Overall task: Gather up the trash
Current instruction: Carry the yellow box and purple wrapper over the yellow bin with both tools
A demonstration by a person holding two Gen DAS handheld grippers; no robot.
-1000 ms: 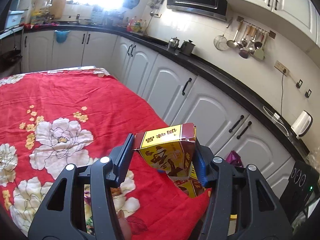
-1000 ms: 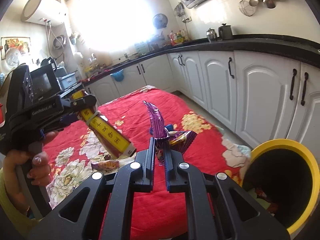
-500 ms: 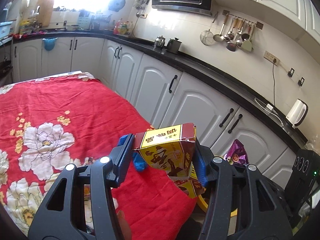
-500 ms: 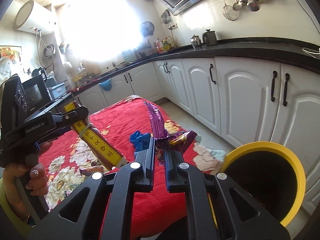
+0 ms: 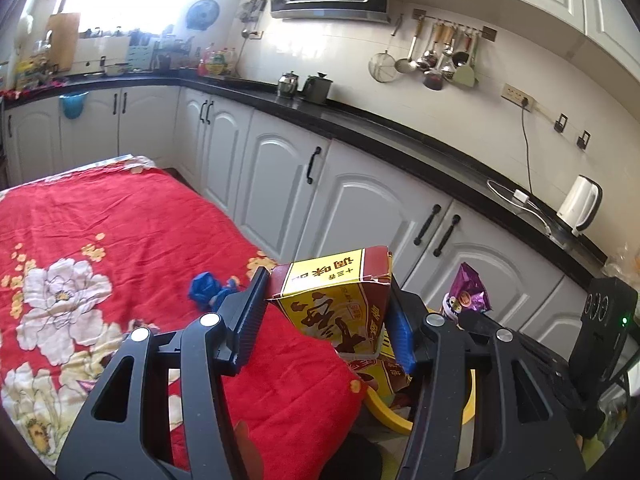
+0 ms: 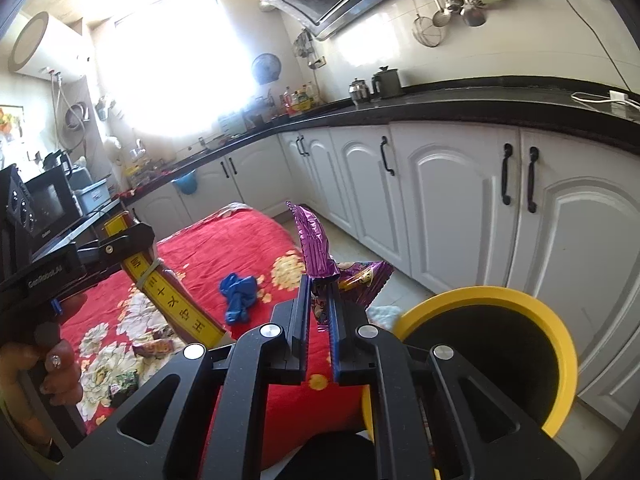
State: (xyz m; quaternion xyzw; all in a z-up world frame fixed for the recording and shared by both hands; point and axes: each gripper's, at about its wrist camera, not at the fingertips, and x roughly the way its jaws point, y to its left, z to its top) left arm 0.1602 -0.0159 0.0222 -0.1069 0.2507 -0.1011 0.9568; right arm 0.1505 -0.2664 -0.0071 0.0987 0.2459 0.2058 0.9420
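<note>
My left gripper [image 5: 326,312] is shut on a yellow and dark red carton [image 5: 340,300], held in the air past the corner of the red flowered table [image 5: 120,220]. In the right wrist view the same carton [image 6: 176,304] hangs slanted from that gripper, which a hand [image 6: 56,364] holds. My right gripper [image 6: 318,316] is shut on a purple foil wrapper [image 6: 316,248] that sticks up above its fingers. A yellow-rimmed bin [image 6: 488,364] stands just right of it, by the table's edge. The bin's rim [image 5: 390,414] also shows below the carton.
A crumpled blue glove [image 6: 238,296] and small snack wrappers [image 6: 154,346] lie on the table. White cabinets [image 6: 440,208] under a black counter [image 5: 380,124] run close along the right. A kettle [image 5: 580,204] stands on the counter.
Both grippers have carried their loads sideways off the table toward the bin, which now sits nearer and larger in the right wrist view. The blue glove has come into view on the table.
</note>
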